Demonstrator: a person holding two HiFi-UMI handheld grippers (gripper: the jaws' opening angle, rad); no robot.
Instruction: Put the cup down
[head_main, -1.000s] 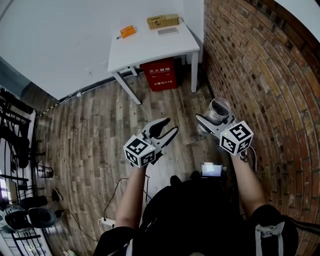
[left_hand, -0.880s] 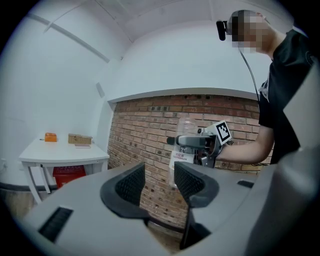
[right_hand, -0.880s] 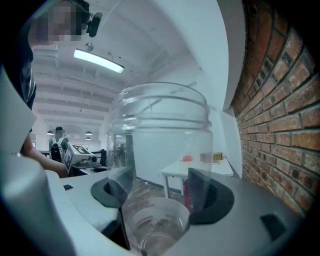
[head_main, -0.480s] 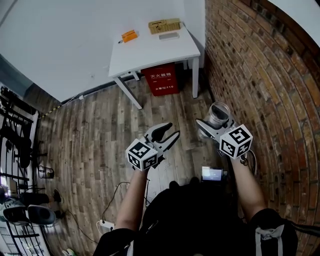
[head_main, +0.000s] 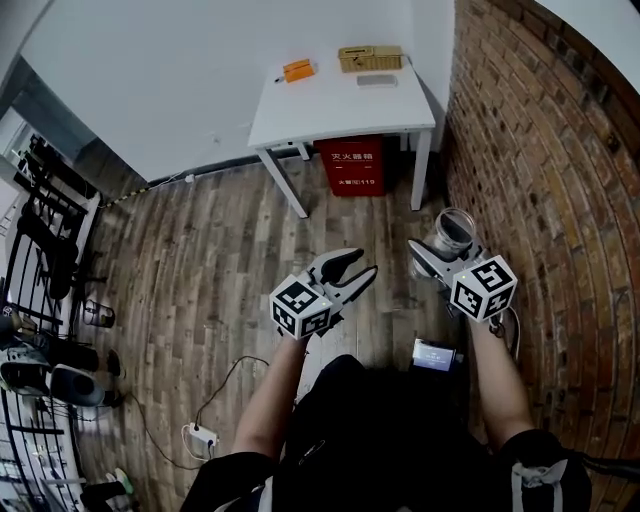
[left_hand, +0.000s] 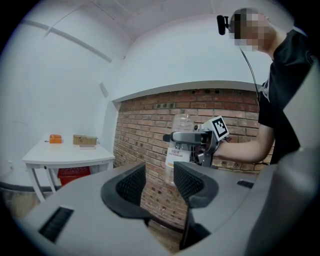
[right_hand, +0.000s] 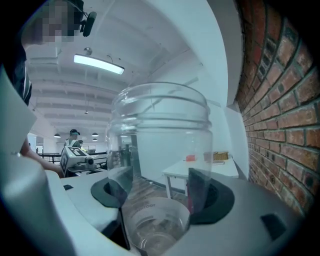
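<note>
A clear plastic cup (head_main: 451, 231), jar-shaped with a white label, is held upright in the air by my right gripper (head_main: 441, 258), whose jaws are shut on its sides. In the right gripper view the cup (right_hand: 159, 165) fills the middle, between the two dark pads (right_hand: 201, 192). In the left gripper view the same cup (left_hand: 180, 145) shows beyond my left gripper (left_hand: 159, 182). My left gripper (head_main: 350, 270) hangs open and empty to the left of the cup, above the wood floor. A white table (head_main: 350, 105) stands ahead by the brick wall.
On the table lie an orange thing (head_main: 297, 70), a yellowish box (head_main: 369, 58) and a flat grey item (head_main: 377, 80). A red box (head_main: 354, 166) sits under it. The brick wall (head_main: 540, 180) runs close on the right. Cables and gear lie on the floor at left.
The view has shifted, so the table and wall now sit further right and higher. Both grippers keep their pose and the cup stays gripped.
</note>
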